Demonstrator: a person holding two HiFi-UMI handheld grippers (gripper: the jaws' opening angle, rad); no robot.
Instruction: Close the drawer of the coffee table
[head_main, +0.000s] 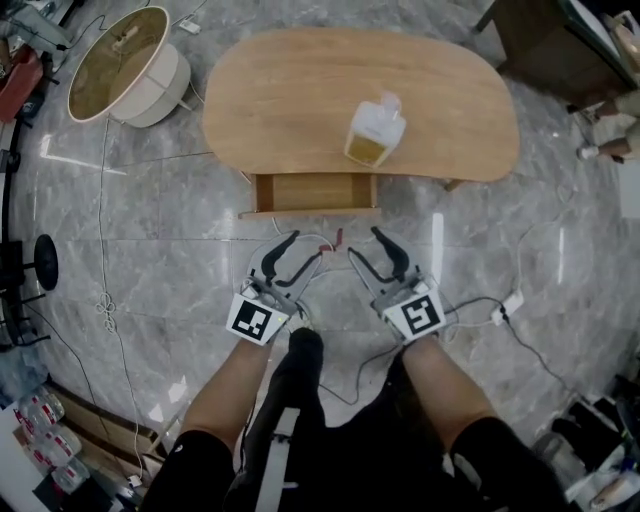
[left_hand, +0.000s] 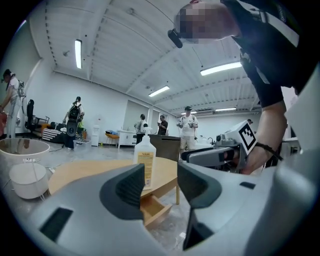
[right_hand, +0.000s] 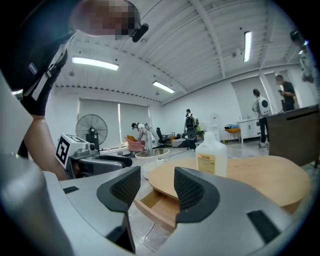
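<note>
The oval wooden coffee table stands ahead, its drawer pulled out toward me and empty. A clear bottle of yellow liquid stands on the tabletop above the drawer. My left gripper and right gripper hover side by side over the floor, a short way in front of the drawer front and apart from it. Both are open with nothing between the jaws. In the left gripper view the drawer shows between the jaws of the left gripper. In the right gripper view the drawer lies beyond the right gripper.
A round white side table stands at the left of the coffee table. Cables and a power strip lie on the marble floor. A dark cabinet is at the back right. People stand far off in the room.
</note>
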